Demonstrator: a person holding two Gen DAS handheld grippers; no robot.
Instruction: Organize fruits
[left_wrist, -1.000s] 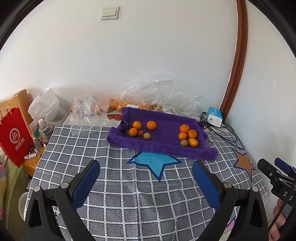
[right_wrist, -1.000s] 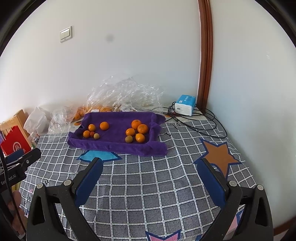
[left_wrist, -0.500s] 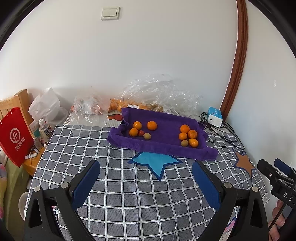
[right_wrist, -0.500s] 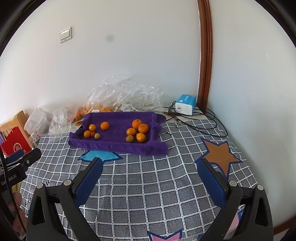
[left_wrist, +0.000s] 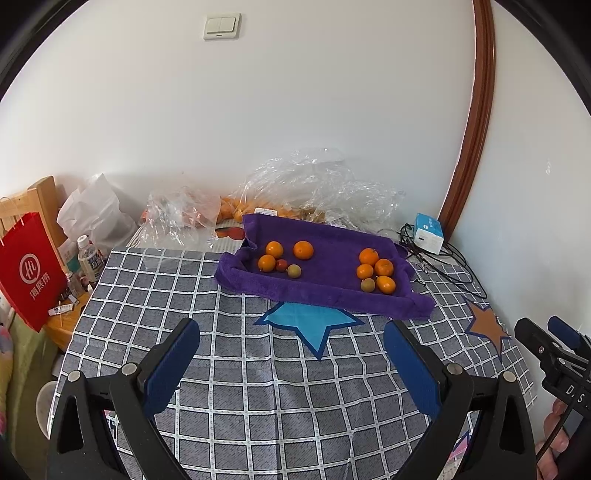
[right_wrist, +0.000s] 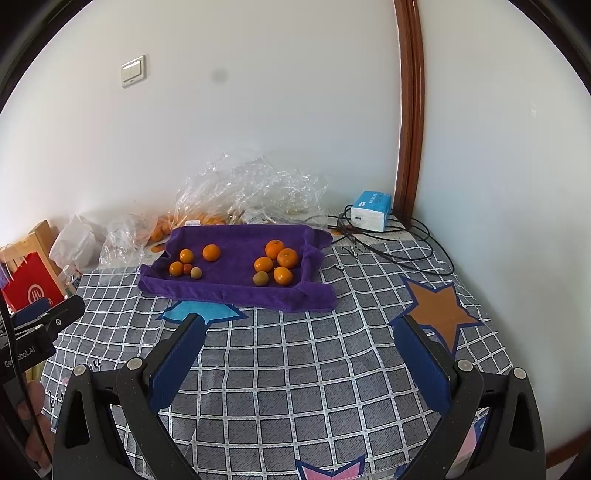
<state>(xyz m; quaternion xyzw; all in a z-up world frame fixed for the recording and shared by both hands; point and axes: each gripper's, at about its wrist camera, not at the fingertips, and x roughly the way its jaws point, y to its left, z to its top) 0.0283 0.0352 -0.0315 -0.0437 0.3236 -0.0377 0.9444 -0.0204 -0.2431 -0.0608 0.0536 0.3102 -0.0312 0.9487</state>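
Note:
A purple towel tray (left_wrist: 321, 291) (right_wrist: 229, 291) lies at the far side of the checked tablecloth. Its left group holds three oranges (left_wrist: 303, 250) (right_wrist: 211, 253), a small red fruit (left_wrist: 282, 264) and a greenish-brown fruit (left_wrist: 294, 271) (right_wrist: 195, 273). Its right group holds several oranges (left_wrist: 384, 267) (right_wrist: 287, 257) and another greenish-brown fruit (left_wrist: 368, 285) (right_wrist: 260, 278). My left gripper (left_wrist: 291, 345) is open and empty, hovering over the cloth well short of the tray. My right gripper (right_wrist: 299, 341) is open and empty, also short of the tray.
Crinkled clear plastic bags (left_wrist: 317, 192) (right_wrist: 255, 192) with more oranges lie behind the tray. A white-blue box (left_wrist: 427, 232) (right_wrist: 371, 210) and black cables (right_wrist: 399, 243) sit at the back right corner. A red paper bag (left_wrist: 29, 273) and bottles (left_wrist: 88, 258) stand left of the table.
Both grippers have drifted slightly; the tray sits a little lower in both views. Nothing was grasped or released.

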